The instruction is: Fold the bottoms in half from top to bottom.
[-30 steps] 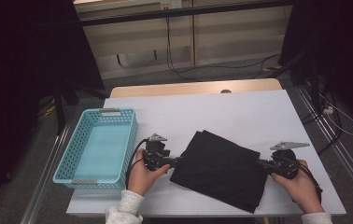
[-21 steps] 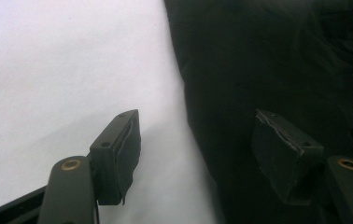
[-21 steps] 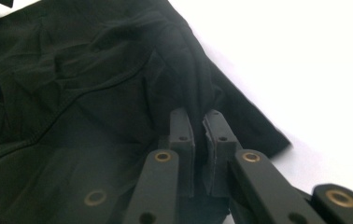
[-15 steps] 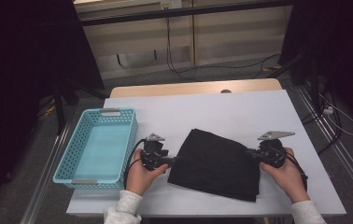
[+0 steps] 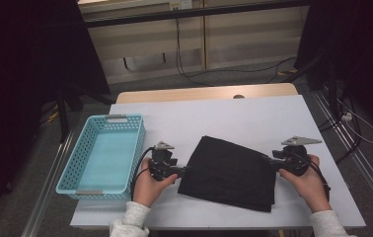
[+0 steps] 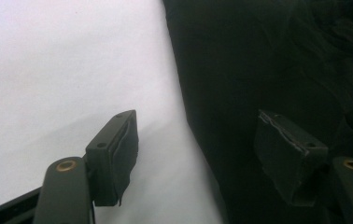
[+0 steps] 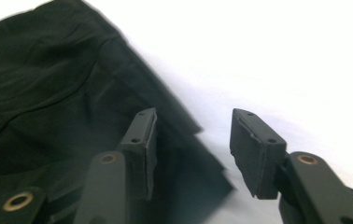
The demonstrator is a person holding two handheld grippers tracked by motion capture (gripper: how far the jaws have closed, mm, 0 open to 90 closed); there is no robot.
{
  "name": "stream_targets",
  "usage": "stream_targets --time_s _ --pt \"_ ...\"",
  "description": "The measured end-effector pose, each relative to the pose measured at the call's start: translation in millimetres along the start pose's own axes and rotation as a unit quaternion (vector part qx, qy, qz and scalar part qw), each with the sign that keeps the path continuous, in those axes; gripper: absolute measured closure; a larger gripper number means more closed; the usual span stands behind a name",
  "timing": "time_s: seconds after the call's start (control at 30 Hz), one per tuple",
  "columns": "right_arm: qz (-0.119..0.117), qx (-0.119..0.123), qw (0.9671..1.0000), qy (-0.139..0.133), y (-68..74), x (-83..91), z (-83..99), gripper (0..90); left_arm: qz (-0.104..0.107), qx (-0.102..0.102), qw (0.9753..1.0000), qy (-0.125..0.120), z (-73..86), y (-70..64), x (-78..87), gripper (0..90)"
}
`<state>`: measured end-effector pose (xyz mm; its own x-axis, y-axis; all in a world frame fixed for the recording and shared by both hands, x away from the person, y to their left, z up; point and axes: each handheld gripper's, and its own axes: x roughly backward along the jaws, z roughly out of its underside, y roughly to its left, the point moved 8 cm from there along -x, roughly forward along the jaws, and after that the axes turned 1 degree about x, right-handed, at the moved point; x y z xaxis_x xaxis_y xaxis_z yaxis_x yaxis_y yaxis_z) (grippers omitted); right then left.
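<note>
Both grippers sit open at the black cloth's (image 5: 231,173) ends: left gripper (image 6: 198,154) straddles its edge, right gripper (image 7: 193,140) holds nothing. Cloth lies folded-ish on the white desk (image 5: 253,118), I think. Blue basket (image 5: 78,170) looks empty, so stowing's probably left.

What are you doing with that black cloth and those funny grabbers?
A person holds a grabber in each hand at a white table. A folded black cloth lies flat between them. The left gripper is at the cloth's left edge and the right gripper is at its right edge. Both are open, with one of the fingers over the cloth and the other over the table, so nothing is pinched. A blue basket sits to the left with nothing in it.
</note>
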<state>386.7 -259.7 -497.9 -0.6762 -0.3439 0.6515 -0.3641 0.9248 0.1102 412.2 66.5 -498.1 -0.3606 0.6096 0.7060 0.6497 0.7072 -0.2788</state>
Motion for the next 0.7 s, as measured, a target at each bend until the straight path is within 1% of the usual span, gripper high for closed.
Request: stream_targets --time_s 0.1,0.13,0.2,0.23,0.33,0.37,0.4,0.43,0.57,0.63,0.67,0.7 --pt "0.021 -0.016 0.9996 -0.007 -11.6 5.6 -0.1 40.3 -0.002 0.000 1.0000 0.001 1.1 0.2 -0.8 29.7" --pt "0.022 -0.022 0.9995 -0.009 -13.5 5.9 0.1 38.5 -0.001 0.000 1.0000 0.002 1.4 -0.3 -1.2 29.6" --pt "0.014 -0.023 0.9996 -0.002 -12.3 4.2 2.0 40.1 -0.002 -0.001 1.0000 0.003 1.7 -0.7 -1.9 29.6" --pt "0.010 -0.023 0.9997 0.004 -10.9 2.6 3.5 39.2 -0.001 -0.001 1.0000 0.004 1.8 -0.9 -2.0 29.6" --pt "0.008 -0.015 0.9996 0.021 -8.8 -5.1 8.9 40.0 -0.003 -0.002 1.0000 0.005 2.8 -0.3 -2.2 29.6" --pt "0.004 -0.015 0.9994 0.030 -8.3 -7.9 11.4 42.5 -0.003 -0.001 1.0000 0.006 3.1 -0.1 -1.8 29.5" --pt "0.000 -0.013 0.9994 0.032 -6.5 -9.7 12.6 43.0 -0.004 -0.001 1.0000 0.006 3.3 0.0 -1.2 29.3" --pt "0.000 -0.014 0.9994 0.033 -4.9 -9.6 12.6 45.7 -0.004 -0.001 1.0000 0.005 3.3 0.3 -0.7 29.0" --pt "-0.018 -0.011 0.9991 0.036 2.1 -10.1 13.1 63.3 -0.003 0.001 1.0000 0.003 4.1 -0.4 0.9 27.3" --pt "-0.034 -0.016 0.9987 0.034 6.4 -10.5 14.1 72.2 -0.003 0.002 1.0000 0.004 4.8 -1.0 1.5 26.6" --pt "-0.043 -0.022 0.9982 0.035 8.3 -10.6 14.5 77.4 -0.003 0.004 1.0000 0.001 4.9 -1.7 1.6 26.0" --pt "-0.050 -0.027 0.9977 0.036 9.8 -10.7 15.0 79.6 -0.001 0.002 1.0000 0.005 5.7 -2.0 2.5 25.6"
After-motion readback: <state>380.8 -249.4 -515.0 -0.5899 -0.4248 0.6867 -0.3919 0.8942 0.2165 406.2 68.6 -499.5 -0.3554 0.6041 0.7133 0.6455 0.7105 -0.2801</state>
